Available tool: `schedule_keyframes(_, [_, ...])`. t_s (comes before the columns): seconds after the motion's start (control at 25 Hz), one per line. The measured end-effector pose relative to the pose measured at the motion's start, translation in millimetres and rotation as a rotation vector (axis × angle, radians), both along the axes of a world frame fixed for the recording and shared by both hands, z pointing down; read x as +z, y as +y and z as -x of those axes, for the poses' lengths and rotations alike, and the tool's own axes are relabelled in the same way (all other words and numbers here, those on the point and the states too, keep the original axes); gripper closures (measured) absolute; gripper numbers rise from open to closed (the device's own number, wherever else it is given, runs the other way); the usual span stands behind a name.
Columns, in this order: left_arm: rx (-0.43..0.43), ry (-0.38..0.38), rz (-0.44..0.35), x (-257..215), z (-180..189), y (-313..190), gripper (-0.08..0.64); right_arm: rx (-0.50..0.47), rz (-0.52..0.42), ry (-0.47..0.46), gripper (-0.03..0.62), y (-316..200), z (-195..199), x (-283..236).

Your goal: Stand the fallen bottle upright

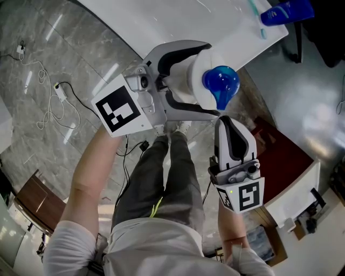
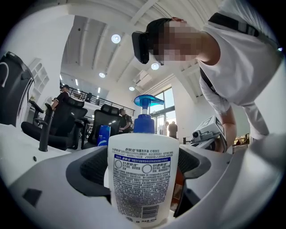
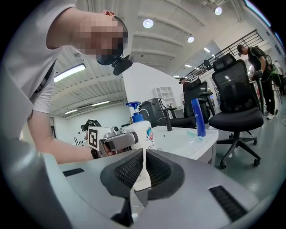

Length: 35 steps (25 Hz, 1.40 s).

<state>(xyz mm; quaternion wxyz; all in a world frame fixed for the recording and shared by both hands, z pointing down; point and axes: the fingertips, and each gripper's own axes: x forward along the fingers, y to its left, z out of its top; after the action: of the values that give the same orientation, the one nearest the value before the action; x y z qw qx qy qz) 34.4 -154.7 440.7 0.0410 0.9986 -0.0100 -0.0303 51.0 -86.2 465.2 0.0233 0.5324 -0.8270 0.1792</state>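
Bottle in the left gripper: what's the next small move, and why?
Probably lower the left gripper until the bottle sits on the white table. Its jaws clamp the body and it stands upright, pump up, but no view shows its base resting on anything. The right gripper is shut and empty.

The bottle [image 2: 143,179] is showing smooth white plastic under a printed label [image 2: 142,190], its pump [image 1: 221,86] gleaming as glossy blue plastic. The shell of the left gripper [image 2: 143,166] is looking matt and pale, its pads [image 2: 94,169] dark and ribbed. The floor [image 1: 43,70] is shining like polished grey stone; the table [image 1: 178,21] is gleaming smooth white.
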Motion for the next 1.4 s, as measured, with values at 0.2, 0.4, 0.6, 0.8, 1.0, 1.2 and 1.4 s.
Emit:
schedule_keyframes(0.2, [-0.014,0.007,-0.008,-2,1,-2,0.077,0.002,0.003,0.006,0.548,1,1,1])
schedule_keyframes(0.4, [-0.001,-0.022,-0.019,0,2,2,0.054,-0.002,0.006,0.009,0.548,3,5,0])
schedule_keyframes(0.6, [-0.025,-0.015,-0.010,-3,6,0,0.037,-0.006,0.003,0.004,0.549,5,9,0])
schedule_keyframes(0.8, [-0.033,-0.025,-0.018,-7,9,1,0.037,-0.005,-0.001,0.007,0.548,6,8,-3])
schedule_keyframes(1.0, [-0.042,-0.053,-0.033,-10,15,6,0.037,-0.003,-0.015,0.014,0.549,8,11,-13])
schedule_keyframes(1.2, [-0.053,-0.085,-0.033,-13,27,15,0.037,-0.003,-0.024,0.025,0.549,15,14,-24])
schedule_keyframes(1.4, [-0.089,-0.089,-0.009,-19,41,22,0.038,-0.003,-0.033,0.035,0.549,24,19,-38])
